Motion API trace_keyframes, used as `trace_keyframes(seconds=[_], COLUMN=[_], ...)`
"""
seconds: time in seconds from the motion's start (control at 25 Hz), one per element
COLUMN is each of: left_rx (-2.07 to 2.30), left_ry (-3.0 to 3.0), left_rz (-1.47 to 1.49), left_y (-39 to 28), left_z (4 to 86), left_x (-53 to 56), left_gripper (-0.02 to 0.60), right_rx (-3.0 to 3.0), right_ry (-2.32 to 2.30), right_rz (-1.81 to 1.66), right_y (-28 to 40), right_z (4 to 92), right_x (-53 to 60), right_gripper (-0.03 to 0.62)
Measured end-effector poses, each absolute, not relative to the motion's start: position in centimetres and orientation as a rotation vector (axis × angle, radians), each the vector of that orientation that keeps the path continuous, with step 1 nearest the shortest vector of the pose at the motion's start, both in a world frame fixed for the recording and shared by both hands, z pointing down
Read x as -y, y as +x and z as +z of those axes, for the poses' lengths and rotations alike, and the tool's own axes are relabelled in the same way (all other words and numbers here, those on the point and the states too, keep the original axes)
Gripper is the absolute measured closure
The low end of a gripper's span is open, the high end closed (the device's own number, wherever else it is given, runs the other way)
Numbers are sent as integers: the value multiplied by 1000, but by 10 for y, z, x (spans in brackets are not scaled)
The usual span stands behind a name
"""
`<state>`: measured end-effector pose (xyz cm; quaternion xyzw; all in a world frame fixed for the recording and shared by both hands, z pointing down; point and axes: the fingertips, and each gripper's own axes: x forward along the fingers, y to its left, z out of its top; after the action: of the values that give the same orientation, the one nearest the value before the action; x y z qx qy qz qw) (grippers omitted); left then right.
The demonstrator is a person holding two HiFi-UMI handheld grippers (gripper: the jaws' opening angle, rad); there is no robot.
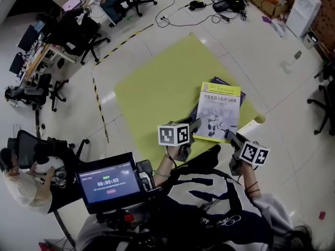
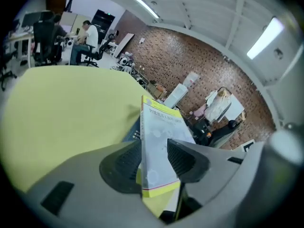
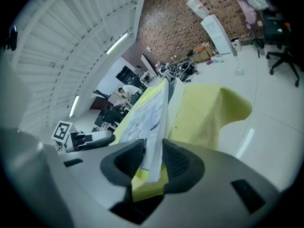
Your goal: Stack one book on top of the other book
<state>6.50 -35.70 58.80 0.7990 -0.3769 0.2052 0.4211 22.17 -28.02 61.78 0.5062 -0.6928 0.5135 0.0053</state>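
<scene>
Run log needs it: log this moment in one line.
yellow book on dark book | left gripper open | right gripper gripping yellow book

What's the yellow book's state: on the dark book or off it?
On it: head view shows the yellow book covering most of the dark book, slightly skewed.

left gripper (image 1: 192, 125) sitting at 6 o'clock in head view, pointing toward 1 o'clock, jaws standing wide around the top book (image 1: 220, 111), one pad clear of it. right gripper (image 1: 232, 137) sitting at 5 o'clock, pointing toward 10 o'clock, pads pressing on both faces of the same book. both tilting downward.
</scene>
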Motion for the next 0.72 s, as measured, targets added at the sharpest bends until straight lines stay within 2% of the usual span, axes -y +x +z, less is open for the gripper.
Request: trace_keyframes(seconds=[0.2,0.64,0.72], left_rx=[883,826,834], left_ry=[2015,2075,2077], left_rz=[424,302,289], left_y=[66,73,71], left_z=[575,542,540], left_x=[329,254,236], left_gripper=[408,410,429], right_rx=[2095,2269,2317], right_ry=[1652,1702,1685], right_rz=[1404,1377,1360], right_y=[230,224,216], right_z=[618,555,544], right_x=[265,211,199], right_gripper=[474,474,474])
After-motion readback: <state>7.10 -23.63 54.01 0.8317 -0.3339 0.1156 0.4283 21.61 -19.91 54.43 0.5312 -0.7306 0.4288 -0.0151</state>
